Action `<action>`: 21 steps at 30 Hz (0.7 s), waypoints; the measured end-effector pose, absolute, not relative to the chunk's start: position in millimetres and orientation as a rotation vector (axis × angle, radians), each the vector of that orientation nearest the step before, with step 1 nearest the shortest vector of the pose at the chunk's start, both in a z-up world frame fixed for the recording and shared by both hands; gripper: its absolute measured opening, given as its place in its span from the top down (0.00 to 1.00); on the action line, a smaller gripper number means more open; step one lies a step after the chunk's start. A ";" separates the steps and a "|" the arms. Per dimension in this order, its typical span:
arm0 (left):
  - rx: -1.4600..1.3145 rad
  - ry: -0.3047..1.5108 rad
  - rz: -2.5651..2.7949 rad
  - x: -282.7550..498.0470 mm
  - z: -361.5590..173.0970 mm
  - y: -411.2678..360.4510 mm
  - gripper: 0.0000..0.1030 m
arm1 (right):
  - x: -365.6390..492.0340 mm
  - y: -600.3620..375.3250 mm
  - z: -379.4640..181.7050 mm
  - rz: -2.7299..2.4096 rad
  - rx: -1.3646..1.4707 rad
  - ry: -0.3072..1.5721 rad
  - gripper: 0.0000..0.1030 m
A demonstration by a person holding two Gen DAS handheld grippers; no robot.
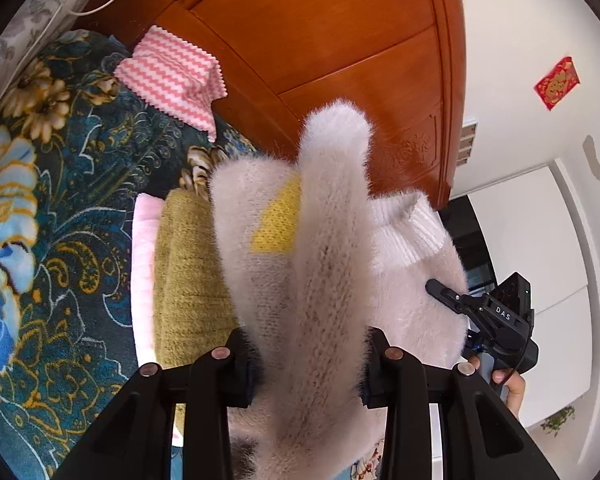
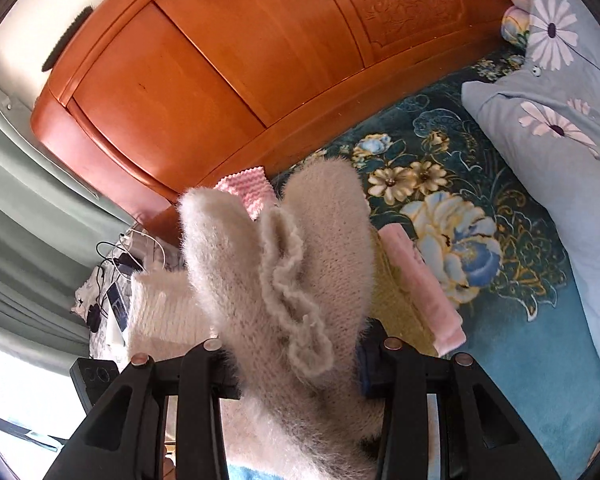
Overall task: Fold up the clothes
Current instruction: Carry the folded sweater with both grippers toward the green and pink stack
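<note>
Fluffy white sweater (image 1: pixel 324 248) bunched, lifted over folded olive knit (image 1: pixel 188 288) on bed blanket (image 1: pixel 60 200). Left tongs (image 1: pixel 308 364) clamped on sweater fold; right tongs (image 2: pixel 296 368) likewise pinching sweater edge.

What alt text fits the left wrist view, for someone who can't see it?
Left gripper, jaws shut on a fuzzy white sweater with a yellow patch, holds it above a mustard knit stacked on a pink garment on a floral blanket. The right gripper touches the sweater's right side. A pink zigzag cloth lies by the wooden headboard.
</note>
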State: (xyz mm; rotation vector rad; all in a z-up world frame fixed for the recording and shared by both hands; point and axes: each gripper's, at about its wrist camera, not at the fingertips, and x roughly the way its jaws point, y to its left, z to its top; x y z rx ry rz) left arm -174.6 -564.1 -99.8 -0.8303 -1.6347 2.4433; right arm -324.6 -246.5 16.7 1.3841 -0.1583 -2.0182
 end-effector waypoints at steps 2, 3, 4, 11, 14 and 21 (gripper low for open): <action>-0.861 -1.664 2.439 -176.4 -115.0 -565.7 0.63 | -340.2 -266.7 9.4 -1.997 1.392 -0.115 0.60; -0.879 -1.675 2.438 -177.0 -122.6 -566.1 0.63 | -348.1 -276.8 5.7 -1.987 1.396 -0.093 0.60; -0.893 -1.681 2.441 -176.9 -129.5 -566.3 0.63 | -353.4 -281.1 -2.8 -1.983 1.410 -0.083 0.60; -0.939 -1.648 2.468 -174.2 -151.6 -565.7 0.63 | -376.8 -271.5 -69.5 -1.997 1.518 -0.148 0.58; -0.997 -1.589 2.504 -178.5 -145.0 -561.5 0.60 | -380.8 -262.2 -80.7 -1.995 1.540 -0.190 0.51; -1.139 -1.454 2.625 -176.5 -110.3 -560.2 0.48 | -386.2 -245.4 -69.5 -2.007 1.531 -0.205 0.46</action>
